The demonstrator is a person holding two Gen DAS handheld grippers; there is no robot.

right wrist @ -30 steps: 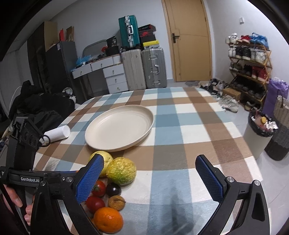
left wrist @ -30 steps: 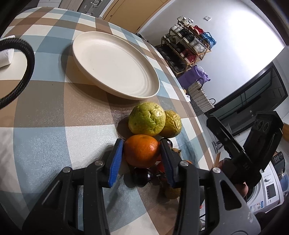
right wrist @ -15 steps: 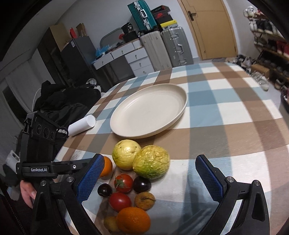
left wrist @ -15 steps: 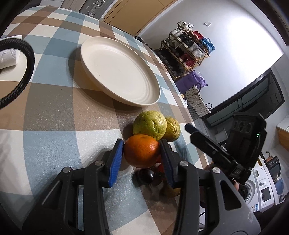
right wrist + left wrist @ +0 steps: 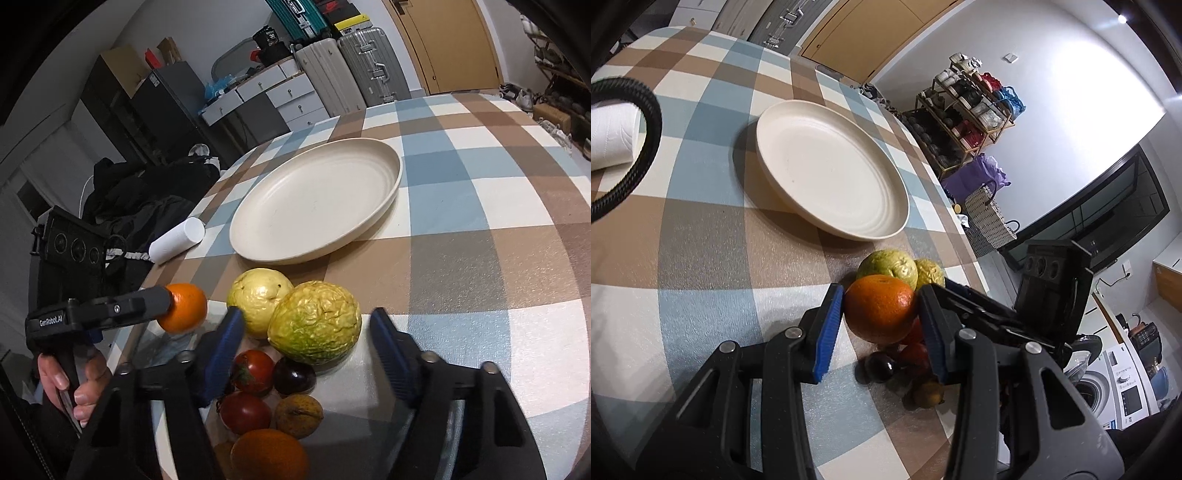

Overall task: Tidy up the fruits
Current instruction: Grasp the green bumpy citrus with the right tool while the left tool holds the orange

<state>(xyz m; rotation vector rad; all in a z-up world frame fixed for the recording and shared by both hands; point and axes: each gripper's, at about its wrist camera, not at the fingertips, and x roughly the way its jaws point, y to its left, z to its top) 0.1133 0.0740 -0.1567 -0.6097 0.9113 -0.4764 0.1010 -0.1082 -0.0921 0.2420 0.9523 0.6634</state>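
The left gripper (image 5: 881, 314) pinches an orange (image 5: 880, 308) above the table (image 5: 701, 258) — the plate (image 5: 831, 166) lies ahead. The right gripper (image 5: 306, 332), jaws spread, straddles a wrinkled yellow-green fruit (image 5: 314, 321).

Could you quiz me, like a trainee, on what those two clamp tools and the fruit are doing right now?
1. True or false: the plate already holds fruit.
2. What does the left hand-held gripper grip?
3. The right hand-held gripper is: A) shut on a tomato; B) open around the wrinkled yellow-green fruit; C) out of view.

Key: 1 false, it is bare. 2 an orange, lifted off the tablecloth. 3 B.
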